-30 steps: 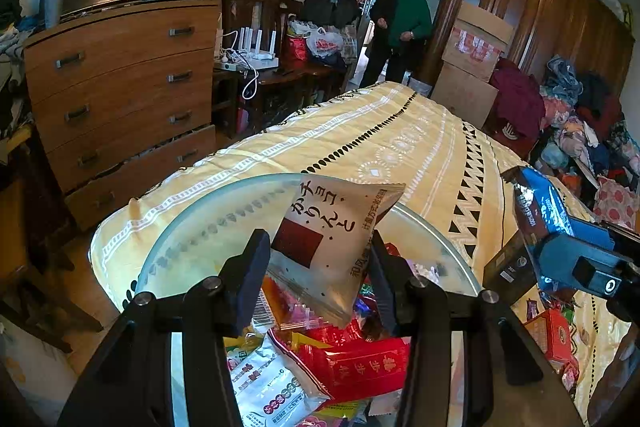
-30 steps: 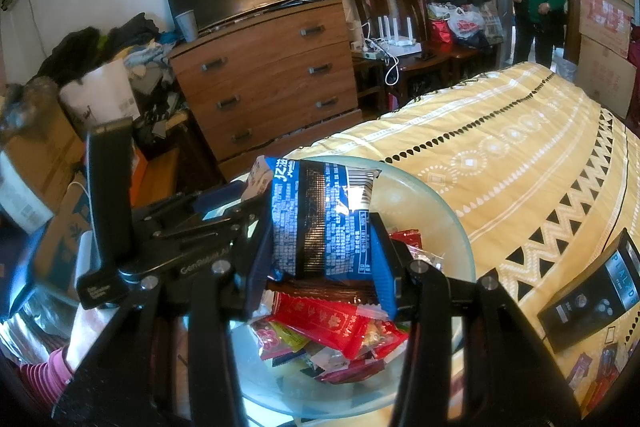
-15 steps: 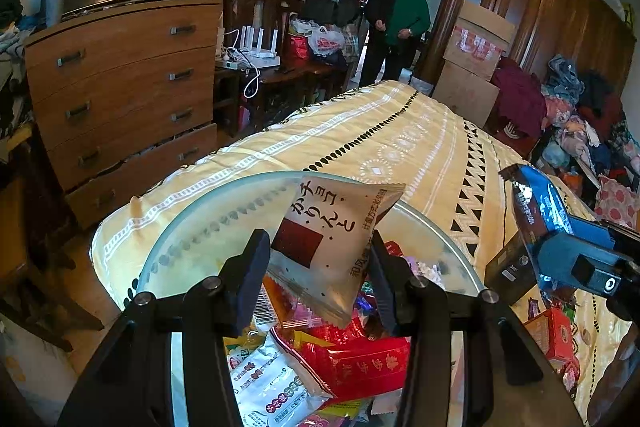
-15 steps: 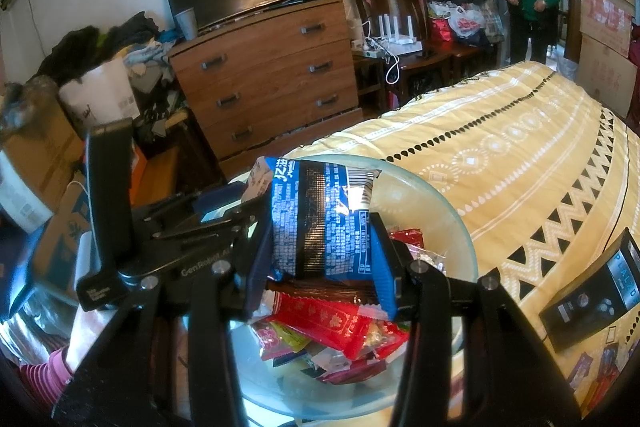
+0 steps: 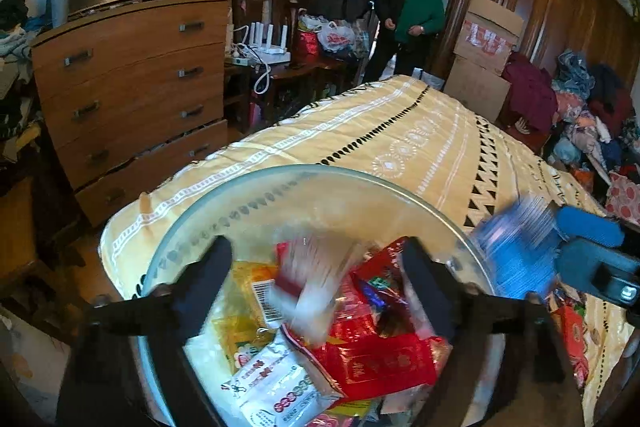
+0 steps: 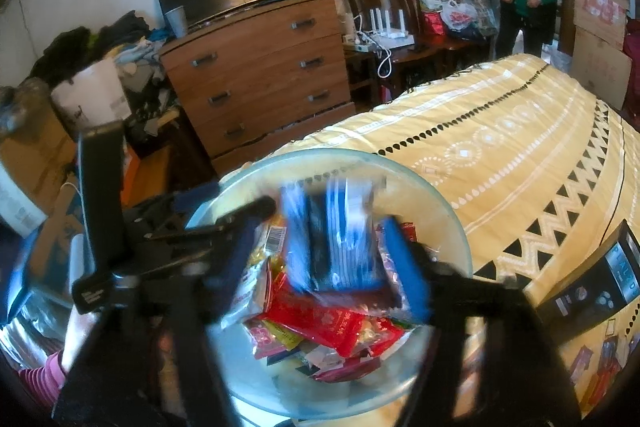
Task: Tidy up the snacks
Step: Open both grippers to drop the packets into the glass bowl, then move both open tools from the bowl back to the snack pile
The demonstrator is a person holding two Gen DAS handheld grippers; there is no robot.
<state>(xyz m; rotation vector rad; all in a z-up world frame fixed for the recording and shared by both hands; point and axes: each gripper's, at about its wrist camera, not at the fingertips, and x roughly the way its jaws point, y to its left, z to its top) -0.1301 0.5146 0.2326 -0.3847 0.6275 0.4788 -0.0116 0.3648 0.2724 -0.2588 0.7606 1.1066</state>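
Snacks (image 5: 372, 359) fill the glass bowl (image 5: 248, 183) on the yellow bedspread (image 5: 420, 143), and over it both grippers' jaws have just been opening, a blurred white packet (image 5: 316, 283) loose between the left gripper (image 5: 320, 283) fingers, a blue packet (image 6: 332, 239) between the right gripper (image 6: 324, 255) fingers.

Blurred snack packets (image 5: 316, 283) over glass bowl (image 5: 256, 183)

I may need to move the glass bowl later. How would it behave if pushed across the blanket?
The glass bowl looks rigid and probably heavy for its size. On the soft yellow blanket it would likely drag, not slide. Being glass near the bed's edge, it seems fragile if it tipped off.
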